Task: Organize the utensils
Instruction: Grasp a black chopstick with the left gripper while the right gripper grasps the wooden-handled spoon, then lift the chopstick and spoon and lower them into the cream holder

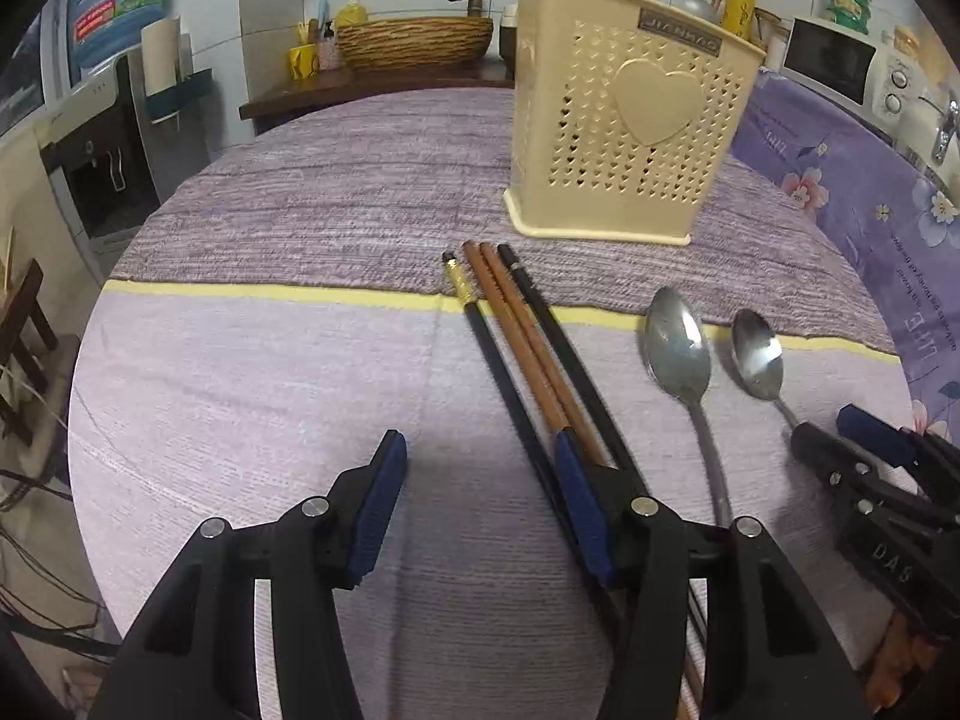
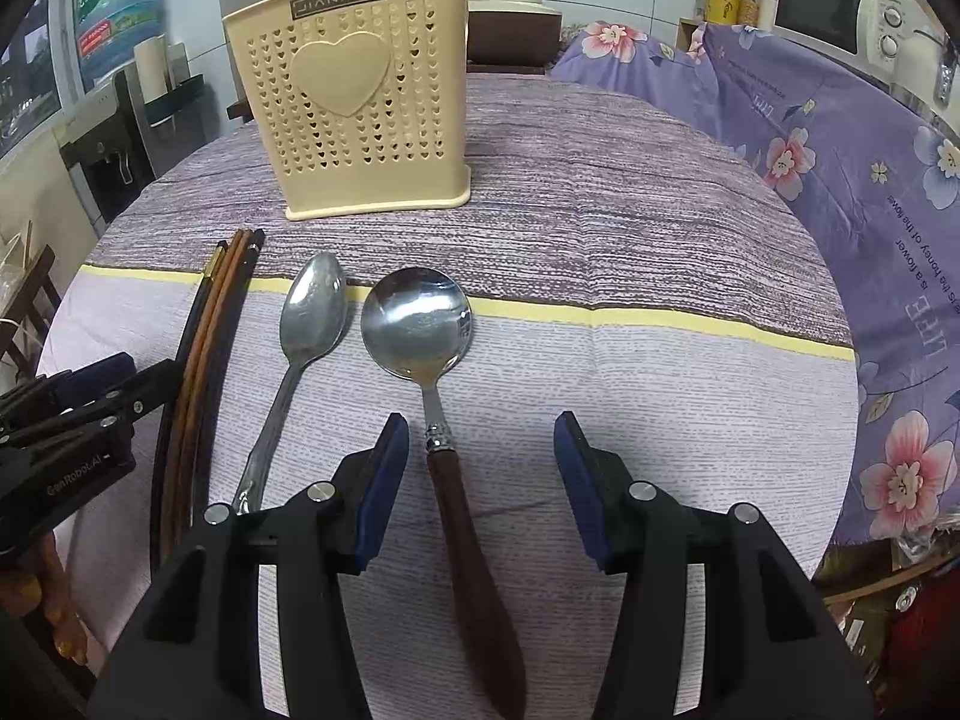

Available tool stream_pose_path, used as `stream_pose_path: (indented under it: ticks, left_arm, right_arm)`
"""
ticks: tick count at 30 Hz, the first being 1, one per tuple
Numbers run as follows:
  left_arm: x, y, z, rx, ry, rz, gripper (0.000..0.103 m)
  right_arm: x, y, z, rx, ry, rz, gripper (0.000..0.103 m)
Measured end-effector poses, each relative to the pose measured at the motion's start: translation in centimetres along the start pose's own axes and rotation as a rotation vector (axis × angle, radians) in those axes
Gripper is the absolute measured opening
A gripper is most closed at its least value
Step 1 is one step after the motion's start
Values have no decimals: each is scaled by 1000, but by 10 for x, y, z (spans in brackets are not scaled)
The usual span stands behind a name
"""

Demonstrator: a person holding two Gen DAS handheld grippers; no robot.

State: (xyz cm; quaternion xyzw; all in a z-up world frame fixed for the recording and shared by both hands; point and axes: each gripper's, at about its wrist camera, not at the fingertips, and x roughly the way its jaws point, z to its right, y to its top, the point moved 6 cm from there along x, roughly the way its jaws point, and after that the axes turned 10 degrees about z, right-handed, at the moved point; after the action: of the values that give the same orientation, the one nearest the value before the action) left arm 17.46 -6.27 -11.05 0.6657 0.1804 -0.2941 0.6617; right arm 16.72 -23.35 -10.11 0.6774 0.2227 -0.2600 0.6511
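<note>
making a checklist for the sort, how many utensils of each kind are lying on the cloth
chopsticks: 4, namely 2 black and 2 brown
spoons: 2, one all metal, one with a brown handle
total: 6
all lie in front of the cream holder.

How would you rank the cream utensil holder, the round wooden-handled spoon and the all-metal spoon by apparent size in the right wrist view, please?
1. Cream utensil holder.
2-3. Round wooden-handled spoon and all-metal spoon: unsure, the gripper hides the handle ends.

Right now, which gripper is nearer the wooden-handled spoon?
Right. The right gripper straddles the wooden-handled spoon, jaws open; the left gripper sits over the chopsticks.
</note>
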Motion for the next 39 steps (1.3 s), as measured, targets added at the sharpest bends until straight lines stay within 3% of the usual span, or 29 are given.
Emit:
stream_pose_path:
  ticks: [5, 8, 18, 24, 25, 28, 32, 39]
  left_arm:
    - [0, 2, -17, -9, 22, -13, 53]
    - [2, 6, -25, -29, 26, -23, 53]
    - [32, 31, -35, -38, 53, -51, 56]
    - [51, 46, -32, 14, 76, -74, 38]
    - [52, 48, -34, 11, 76, -79, 32]
    - [56, 52, -36, 4, 78, -92, 14]
    - [58, 55, -38, -14, 70, -94, 11]
    - [51, 65, -38, -46, 47, -63, 9]
  right_arm:
    - [8, 4, -3, -19, 34, -8, 52]
    - [14, 7, -10, -46, 71, -21, 57]
    - [40, 28, -25, -102, 105, -40, 57]
    - [50, 37, -31, -124, 111, -96, 53]
    - [50, 38, -31, -127, 112, -106, 48]
    - [51, 39, -33, -147, 112, -118, 48]
    - [52, 41, -30, -116, 133, -118, 48]
    - [28, 63, -15, -18, 199, -20, 48]
